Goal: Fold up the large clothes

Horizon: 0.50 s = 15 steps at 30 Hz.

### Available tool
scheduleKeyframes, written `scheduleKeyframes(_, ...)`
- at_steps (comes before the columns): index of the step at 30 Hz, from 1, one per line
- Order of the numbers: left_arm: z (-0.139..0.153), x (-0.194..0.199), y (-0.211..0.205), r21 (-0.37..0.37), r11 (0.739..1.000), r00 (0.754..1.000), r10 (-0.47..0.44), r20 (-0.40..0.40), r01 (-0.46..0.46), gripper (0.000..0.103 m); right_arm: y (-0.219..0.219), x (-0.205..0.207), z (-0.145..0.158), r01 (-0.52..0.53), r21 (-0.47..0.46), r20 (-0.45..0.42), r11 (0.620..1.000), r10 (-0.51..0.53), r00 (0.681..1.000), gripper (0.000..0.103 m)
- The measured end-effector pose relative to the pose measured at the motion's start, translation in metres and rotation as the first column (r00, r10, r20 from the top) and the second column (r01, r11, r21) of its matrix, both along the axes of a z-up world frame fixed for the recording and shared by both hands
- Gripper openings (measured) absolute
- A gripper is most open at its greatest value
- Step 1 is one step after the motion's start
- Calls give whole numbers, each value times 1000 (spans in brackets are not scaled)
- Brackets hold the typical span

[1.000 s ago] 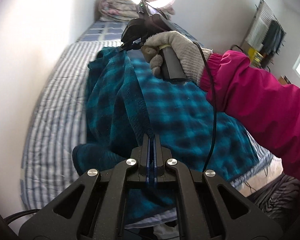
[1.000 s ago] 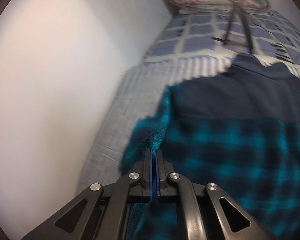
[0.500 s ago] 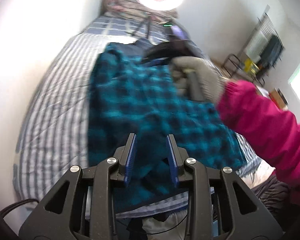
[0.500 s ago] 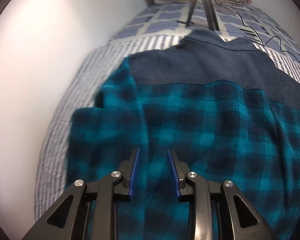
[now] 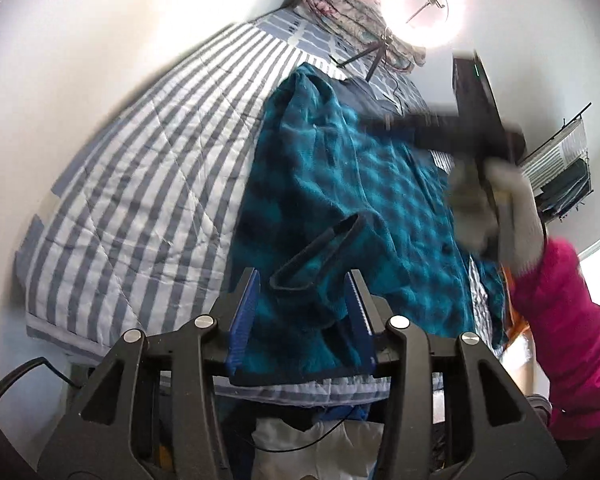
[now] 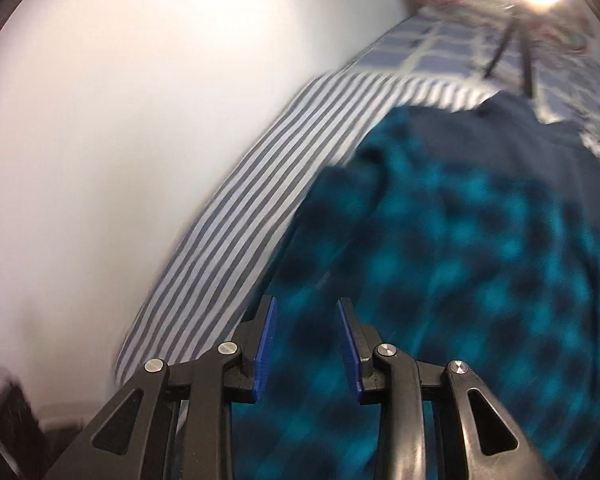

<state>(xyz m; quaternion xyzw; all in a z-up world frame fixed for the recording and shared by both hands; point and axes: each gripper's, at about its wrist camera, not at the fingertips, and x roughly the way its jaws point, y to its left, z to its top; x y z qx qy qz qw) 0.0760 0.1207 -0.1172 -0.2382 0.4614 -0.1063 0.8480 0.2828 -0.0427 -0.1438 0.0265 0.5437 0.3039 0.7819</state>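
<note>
A: What's ahead of your grippers?

B: A fuzzy teal-and-black plaid fleece shirt [image 5: 340,184] with a smooth navy yoke, lying rumpled on a quilted blue-and-white striped bedspread [image 5: 148,184]. Just beyond your left gripper [image 5: 304,300], a navy-trimmed cuff [image 5: 320,256] stands open as a flattened loop. Your right gripper [image 6: 306,344] hangs over the shirt's plaid body, near its left edge, with bare stripes off to its left.

A: And against a second ago?

B: Then both of your grippers were pinched shut on fleece edges. Your left jaws have just been opening and now stand apart; the blue pads [image 5: 244,312] flank the fleece below the cuff without pressing it, as far as I can tell. Your right jaws stand apart too, nothing pinched. The lifted fold has dropped, so the shirt lies flatter.

A: How are my hands?

B: Both your grippers tilt steeply down at the bed. Seen from your left one, your right hand [image 5: 500,216], in a pale knit glove with a magenta sleeve [image 5: 564,320], holds its gripper up and to the right, over the shirt's far side. It's motion-blurred, so I can't vouch for finer detail.
</note>
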Motion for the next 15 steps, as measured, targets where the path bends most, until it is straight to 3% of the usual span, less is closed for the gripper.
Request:
scheduleKeyframes(6,-1,4,14,-5,998,998,61,-9,-62,44,-1,-82,-60,-124,17,-192,992,125,973,29)
scheduleKeyframes(9,-1,3,21,-17,996,996,90,-12,-90,44,-8,-115,-72,-171,108,-257,979,194,947,29)
scheduleKeyframes(12,-6,2,25,-49,993,994,106,-27,-107,44,-11,-149,-68,-294,141,-254,945,321,912,29)
scheduleKeyframes(15,-16,0,15,-66,995,996,76,-50,-79,44,-21,-162,-51,-350,95,-183,932,362,914,31)
